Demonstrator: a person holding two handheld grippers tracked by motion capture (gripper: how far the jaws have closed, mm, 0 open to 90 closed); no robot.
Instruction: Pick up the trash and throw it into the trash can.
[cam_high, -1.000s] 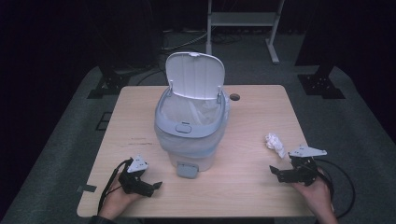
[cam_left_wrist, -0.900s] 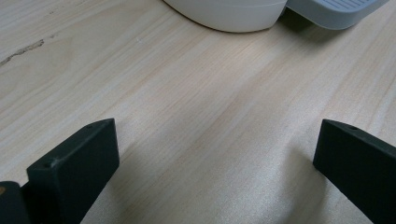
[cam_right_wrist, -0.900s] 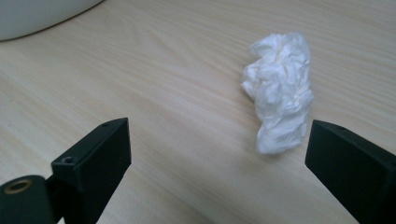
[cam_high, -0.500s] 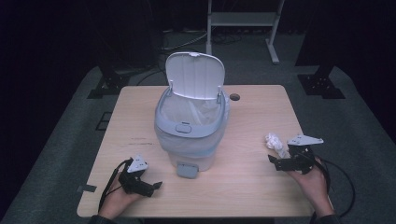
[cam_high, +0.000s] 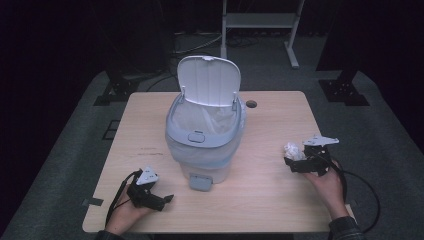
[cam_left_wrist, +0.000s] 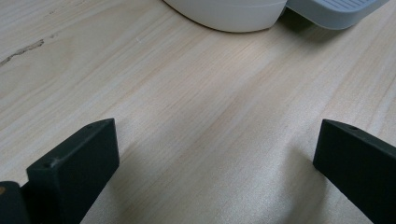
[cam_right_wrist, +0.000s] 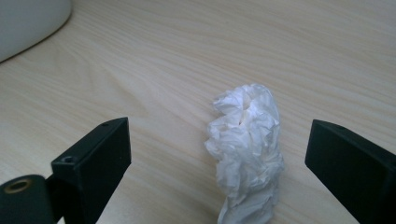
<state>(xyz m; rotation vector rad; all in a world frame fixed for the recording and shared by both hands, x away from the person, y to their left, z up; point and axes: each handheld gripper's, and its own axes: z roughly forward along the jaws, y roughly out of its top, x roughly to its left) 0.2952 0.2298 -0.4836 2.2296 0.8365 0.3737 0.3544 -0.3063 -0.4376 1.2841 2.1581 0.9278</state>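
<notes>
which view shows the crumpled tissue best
The right gripper view: the crumpled tissue lies close up on the table, between the wide-open jaws of the right tool, every crease visible. The high view shows it as a small white lump at that tool's tip. The left gripper view faces bare wood.

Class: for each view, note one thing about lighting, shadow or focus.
High view: the table is lit, the surroundings nearly black. Left gripper view: soft shadow under the bin; near jaws slightly soft. Right gripper view: the tissue is bright white and sharp, casting little shadow.
</notes>
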